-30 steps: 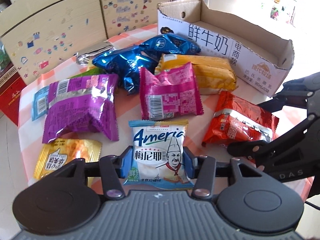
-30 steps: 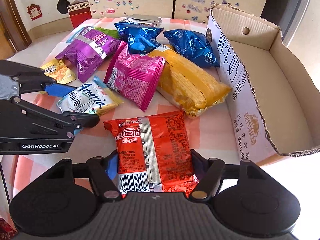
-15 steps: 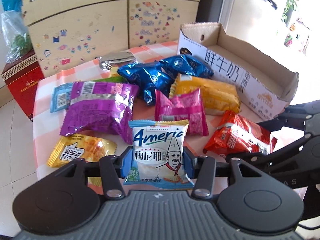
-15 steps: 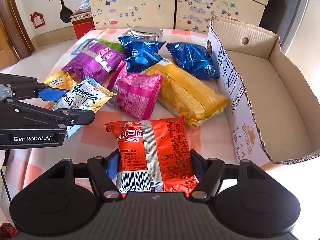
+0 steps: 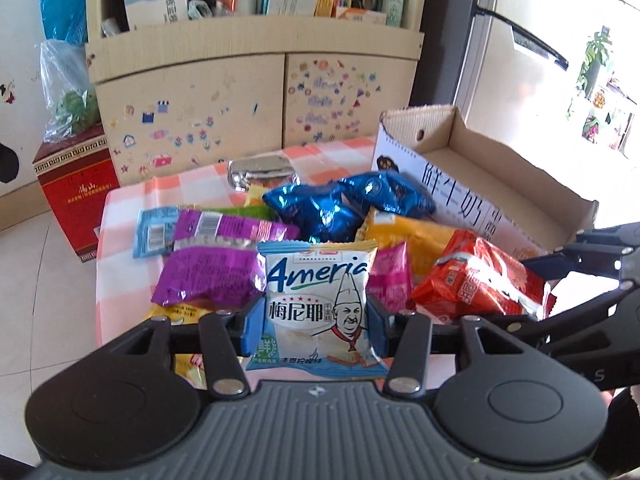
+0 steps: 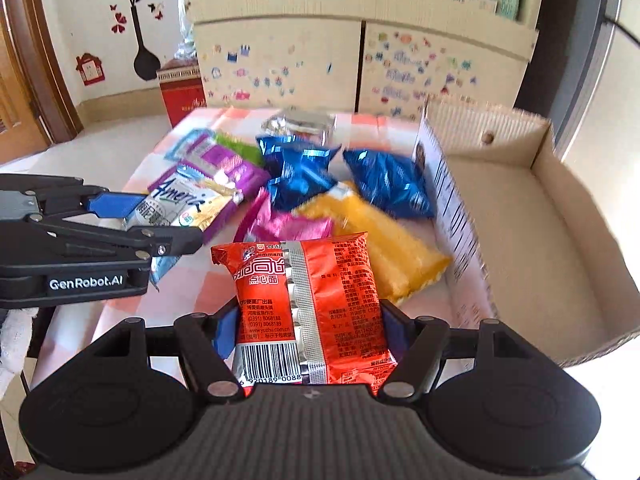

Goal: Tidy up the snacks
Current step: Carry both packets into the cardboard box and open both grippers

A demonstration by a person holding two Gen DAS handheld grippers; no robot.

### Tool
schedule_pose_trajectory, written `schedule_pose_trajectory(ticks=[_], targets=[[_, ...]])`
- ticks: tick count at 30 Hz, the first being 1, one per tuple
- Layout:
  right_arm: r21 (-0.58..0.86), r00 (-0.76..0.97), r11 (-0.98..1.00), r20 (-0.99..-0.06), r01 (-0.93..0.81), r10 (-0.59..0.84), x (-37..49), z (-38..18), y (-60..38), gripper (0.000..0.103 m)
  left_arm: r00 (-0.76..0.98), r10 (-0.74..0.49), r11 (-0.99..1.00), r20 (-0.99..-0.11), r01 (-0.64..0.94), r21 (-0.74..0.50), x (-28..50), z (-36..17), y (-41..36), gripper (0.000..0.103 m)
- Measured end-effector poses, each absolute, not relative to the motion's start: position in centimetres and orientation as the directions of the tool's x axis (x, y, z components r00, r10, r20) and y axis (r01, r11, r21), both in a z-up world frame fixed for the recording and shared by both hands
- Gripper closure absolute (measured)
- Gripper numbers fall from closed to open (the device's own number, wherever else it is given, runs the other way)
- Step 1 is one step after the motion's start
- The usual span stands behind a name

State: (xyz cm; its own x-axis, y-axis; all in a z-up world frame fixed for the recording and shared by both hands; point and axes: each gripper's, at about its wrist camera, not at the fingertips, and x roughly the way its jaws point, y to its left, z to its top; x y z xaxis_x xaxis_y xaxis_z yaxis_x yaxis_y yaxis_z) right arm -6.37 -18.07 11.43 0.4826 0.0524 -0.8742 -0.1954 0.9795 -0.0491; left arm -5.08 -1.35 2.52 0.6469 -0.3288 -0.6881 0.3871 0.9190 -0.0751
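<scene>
**Two packets in hand, box not yet loaded**

Item 1. White-and-blue snack packet [image 5: 320,304], chef figure on the front. Held in the left claw [image 5: 316,316], whose blue pads press on its two side edges; claw nearly closed. Packet stands upright, long axis running 6 to 12 o'clock in the left wrist view, clear of the surface.

Item 2. Red noodle packet [image 6: 308,308], barcode end toward the camera. Held in the right claw [image 6: 310,328], pads on both long sides; jaws about half open, filled by the packet's width. Long axis also 6 to 12 o'clock in its own view.

Item 3. Cardboard box [image 6: 560,248], open top, interior bare where visible. Lies at 2 o'clock from the right claw, at 1 to 2 o'clock from the left. Its long axis runs away from the cameras, printed wall facing the snacks. Judgement: the right claw is nearer; the left has to cross over the loose packets or pass behind the right to reach it.

Item 4. Loose stock on the checked surface [image 5: 128,200], between claws and box: purple packet [image 5: 208,276], two blue packets [image 6: 304,172], yellow packet [image 6: 380,248], pink packet [image 6: 288,224], silver packet [image 5: 260,172].

Item 5. Background: stickered cabinet [image 5: 192,120], red carton [image 5: 72,196] on the floor.
</scene>
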Motion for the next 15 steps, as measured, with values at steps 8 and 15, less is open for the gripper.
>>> schedule_pose_trajectory(ticks=[8, 15], targets=[[-0.117, 0.57, 0.978, -0.822, -0.171, 0.002, -5.6, 14.2, -19.4, 0.028, 0.66, -0.379, 0.908, -0.648, 0.399, -0.126, -4.8, 4.2, -2.2, 0.053], [-0.131, 0.618, 0.985, -0.786, -0.113, -0.033, -4.6, 16.9, -23.2, 0.028, 0.664, -0.432, 0.885, -0.61, 0.441, -0.148, -4.4, 6.0, -4.3, 0.053]])
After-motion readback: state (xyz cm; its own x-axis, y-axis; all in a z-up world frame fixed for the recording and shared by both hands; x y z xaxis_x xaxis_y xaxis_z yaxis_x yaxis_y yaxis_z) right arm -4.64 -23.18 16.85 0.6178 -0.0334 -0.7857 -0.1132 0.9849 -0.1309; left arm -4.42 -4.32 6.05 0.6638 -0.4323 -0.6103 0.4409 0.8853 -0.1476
